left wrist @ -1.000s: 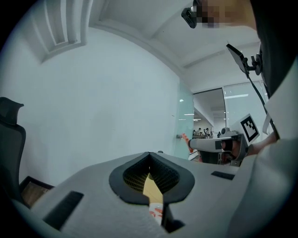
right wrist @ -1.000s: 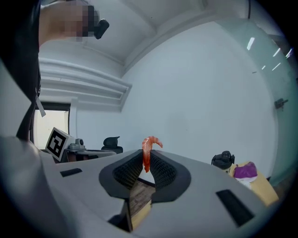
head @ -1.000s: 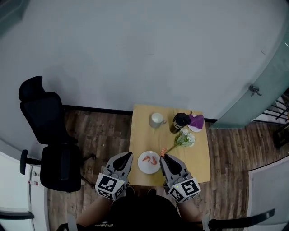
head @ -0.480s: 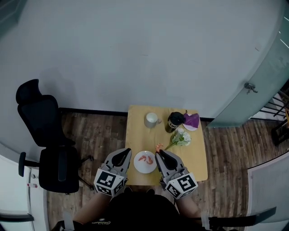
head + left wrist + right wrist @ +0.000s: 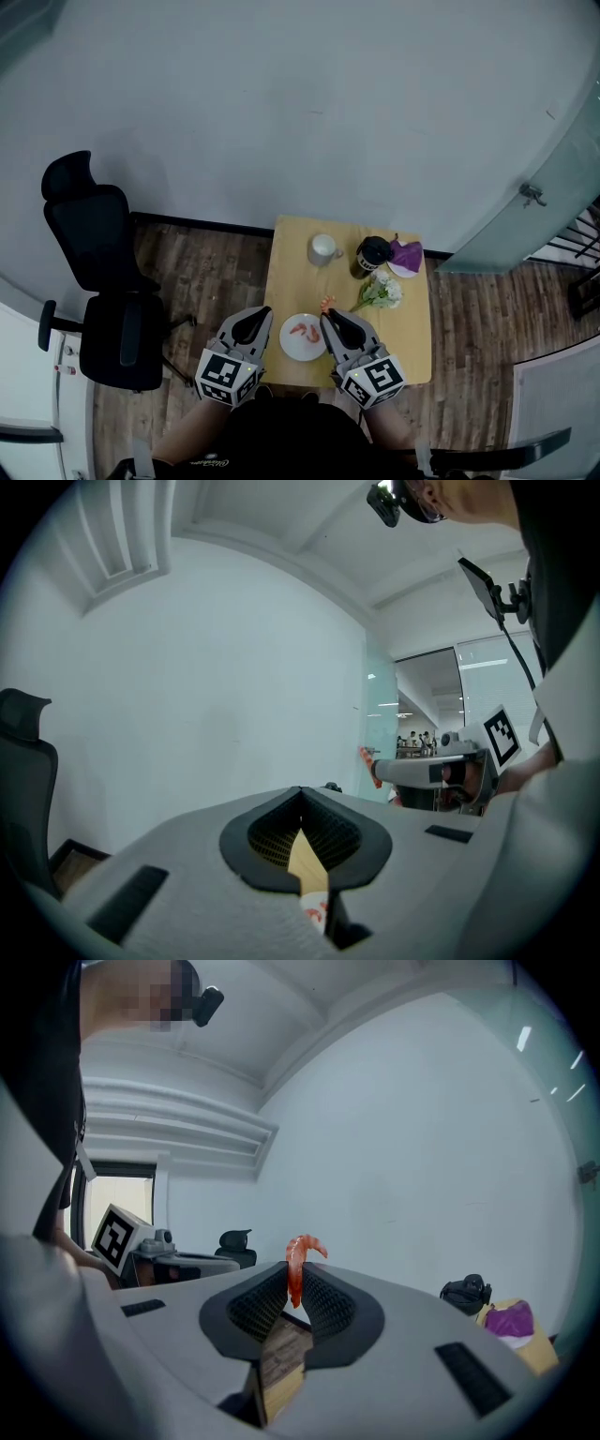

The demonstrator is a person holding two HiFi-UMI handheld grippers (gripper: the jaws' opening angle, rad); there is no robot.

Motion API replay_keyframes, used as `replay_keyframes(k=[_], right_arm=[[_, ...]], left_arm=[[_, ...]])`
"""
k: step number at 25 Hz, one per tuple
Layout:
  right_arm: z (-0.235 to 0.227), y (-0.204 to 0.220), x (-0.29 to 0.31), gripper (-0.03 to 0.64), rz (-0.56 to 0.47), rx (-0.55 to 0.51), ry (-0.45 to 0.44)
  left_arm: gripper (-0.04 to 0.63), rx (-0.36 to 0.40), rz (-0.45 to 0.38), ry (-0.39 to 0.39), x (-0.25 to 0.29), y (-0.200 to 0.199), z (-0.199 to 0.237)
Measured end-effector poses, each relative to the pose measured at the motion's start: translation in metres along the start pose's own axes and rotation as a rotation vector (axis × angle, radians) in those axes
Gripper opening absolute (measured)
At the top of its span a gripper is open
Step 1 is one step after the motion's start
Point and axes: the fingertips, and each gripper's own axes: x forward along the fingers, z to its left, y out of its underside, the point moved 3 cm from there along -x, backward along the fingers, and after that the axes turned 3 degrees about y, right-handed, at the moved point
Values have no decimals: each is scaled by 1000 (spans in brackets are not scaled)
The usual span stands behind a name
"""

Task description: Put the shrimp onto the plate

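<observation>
A white plate [image 5: 292, 348] sits at the near edge of the small wooden table [image 5: 412, 337], with a pink shrimp [image 5: 302, 329] lying on it. My right gripper [image 5: 327, 313] is at the plate's right rim, shut on another orange shrimp [image 5: 325, 303], which sticks up curled from between the pads [image 5: 298, 1265]. My left gripper [image 5: 260, 315] hovers left of the plate at the table's edge, shut with nothing held [image 5: 300, 794]. In the left gripper view the right gripper [image 5: 427, 772] shows with its shrimp [image 5: 367, 762] at the tip.
At the table's far side stand a white mug [image 5: 323, 247], a black cup [image 5: 372, 253] and a purple napkin on a small dish [image 5: 407, 255]. A white flower sprig [image 5: 382, 289] lies right of the plate. A black office chair [image 5: 98, 272] stands on the floor at left.
The head view swayed. My right gripper, still shut on the shrimp, has drifted slightly left and farther along the plate's right rim. The left gripper has stayed where it was.
</observation>
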Motion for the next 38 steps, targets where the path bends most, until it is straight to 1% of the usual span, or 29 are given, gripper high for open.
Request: replay_keyframes(k=[4,7,10,16,22,26,30,34,38], right_arm=[[-9,33,14,46,115,-9,-30],[-22,65,27,46,216,3,-48],[-32,103,37,46,331,-9,-69],[-27,192,50,46,617,-136,-161],[-13,261,49,46,826,-221,-259],[-9,286,48,46,903,-281,-304],[-8,296,47,46,974,-348,-344],[-8,302,46,46,1016,-372,-366],[-6,306,46,46,1035,-397,-381]], left_arm=[[2,-6,-1,-14,2,0,1],[2,-9,0,-20,4,1,1],[2,-8,4,-29,3,2,0],[2,-15,11,-58,-3,4,4],[2,-31,13,-89,-9,8,9],[2,-15,24,-102,-13,9,10],[2,-10,25,-112,-17,9,11],[2,-12,25,-122,-20,10,11],[2,-15,25,-127,-22,11,12]])
